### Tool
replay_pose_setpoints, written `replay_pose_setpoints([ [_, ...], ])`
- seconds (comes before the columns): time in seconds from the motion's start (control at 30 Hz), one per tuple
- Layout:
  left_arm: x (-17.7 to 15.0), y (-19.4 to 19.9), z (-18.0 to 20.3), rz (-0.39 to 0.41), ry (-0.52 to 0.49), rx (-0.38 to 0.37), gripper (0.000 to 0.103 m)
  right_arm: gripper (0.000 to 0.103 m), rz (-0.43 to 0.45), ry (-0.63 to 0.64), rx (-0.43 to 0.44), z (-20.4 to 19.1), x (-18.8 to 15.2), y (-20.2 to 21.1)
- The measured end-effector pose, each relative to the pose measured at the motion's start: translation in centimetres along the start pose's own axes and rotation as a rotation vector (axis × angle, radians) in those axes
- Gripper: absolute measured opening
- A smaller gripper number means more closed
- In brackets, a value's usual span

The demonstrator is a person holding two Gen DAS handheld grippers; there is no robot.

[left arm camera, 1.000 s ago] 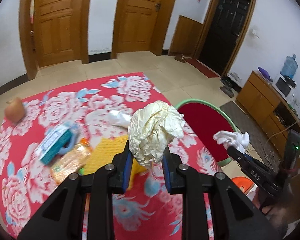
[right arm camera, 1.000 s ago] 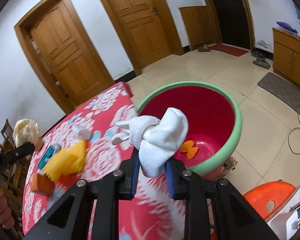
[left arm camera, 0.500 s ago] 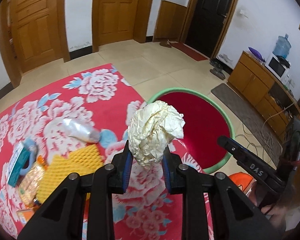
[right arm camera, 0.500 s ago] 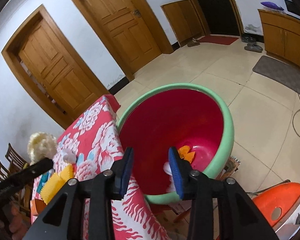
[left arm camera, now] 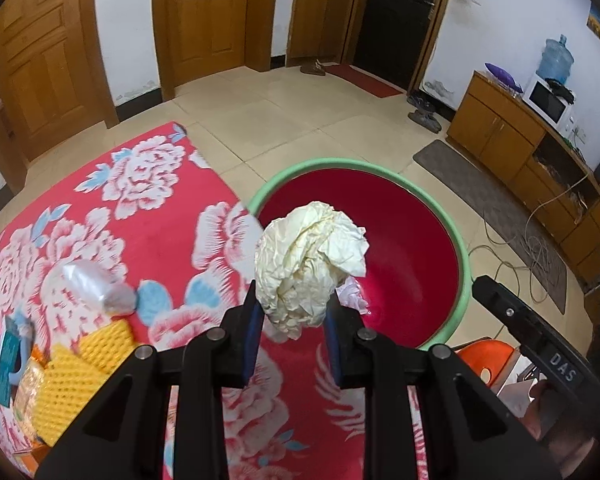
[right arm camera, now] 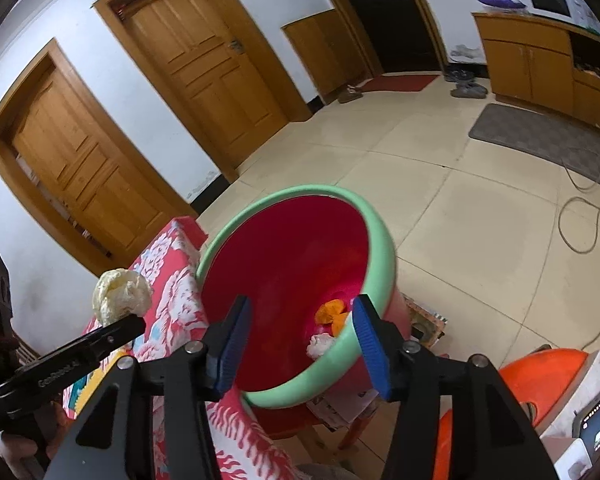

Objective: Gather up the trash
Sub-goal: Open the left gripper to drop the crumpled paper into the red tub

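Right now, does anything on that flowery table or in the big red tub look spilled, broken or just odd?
Nothing spilled or broken. The litter on the floral tablecloth is simply uncollected: a clear plastic bag, a yellow foam net and a teal packet. The tub holds orange peel and a white wad, as trash should.

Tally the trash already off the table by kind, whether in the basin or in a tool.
Crumpled wads: 2 (cream paper ball in the left tool, white wad in the basin)
Orange scraps: 2 (in the basin)
Total: 4
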State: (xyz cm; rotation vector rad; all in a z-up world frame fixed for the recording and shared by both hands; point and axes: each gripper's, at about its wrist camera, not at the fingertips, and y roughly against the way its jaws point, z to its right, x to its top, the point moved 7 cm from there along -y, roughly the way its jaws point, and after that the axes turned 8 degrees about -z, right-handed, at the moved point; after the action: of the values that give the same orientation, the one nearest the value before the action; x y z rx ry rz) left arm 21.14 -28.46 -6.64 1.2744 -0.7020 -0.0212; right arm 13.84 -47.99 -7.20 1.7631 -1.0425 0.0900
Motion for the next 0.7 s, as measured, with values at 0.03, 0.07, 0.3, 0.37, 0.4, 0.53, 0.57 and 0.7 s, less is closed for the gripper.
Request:
replay_pose_setpoints([
  [0.03,0.1,-0.2,0.2,-0.001,-0.005,0.003,0.026,0.057,0.003,-0.009,-0.001,0.2,0.0,0.1],
  [0.07,0.2,-0.4,0.5,-0.003,-0.01,0.008,0.027,0.058,0.004,-0.013,-0.002,0.5,0.1,0.2],
  [0.3,0.7,-0.9,1.2,-0.007,-0.024,0.033,0.054,0.059,0.006,-0.035,0.015,1.0,-0.1,0.5],
  [0.37,0.7,-0.8,1.3,-0.004,-0.016,0.029,0.056,0.06,0.009,-0.035,0.017,1.0,-0.1,0.6],
  [0.4,0.6,-0.8,1.3,-0.003,-0.012,0.024,0.057,0.06,0.01,-0.035,0.018,1.2,-0.2,0.7],
  [0.53,0.4,-0.7,1.1,-0.004,-0.002,0.024,0.057,0.061,0.013,-0.035,0.024,1.1,-0.3,0.9],
  [0.57,0.3,-0.7,1.0,-0.004,0.0,0.024,0.057,0.061,0.013,-0.035,0.025,1.1,-0.3,1.0],
  [0.7,-0.1,-0.4,0.8,-0.003,0.007,0.025,0.057,0.061,0.013,-0.034,0.024,1.1,-0.4,1.1],
])
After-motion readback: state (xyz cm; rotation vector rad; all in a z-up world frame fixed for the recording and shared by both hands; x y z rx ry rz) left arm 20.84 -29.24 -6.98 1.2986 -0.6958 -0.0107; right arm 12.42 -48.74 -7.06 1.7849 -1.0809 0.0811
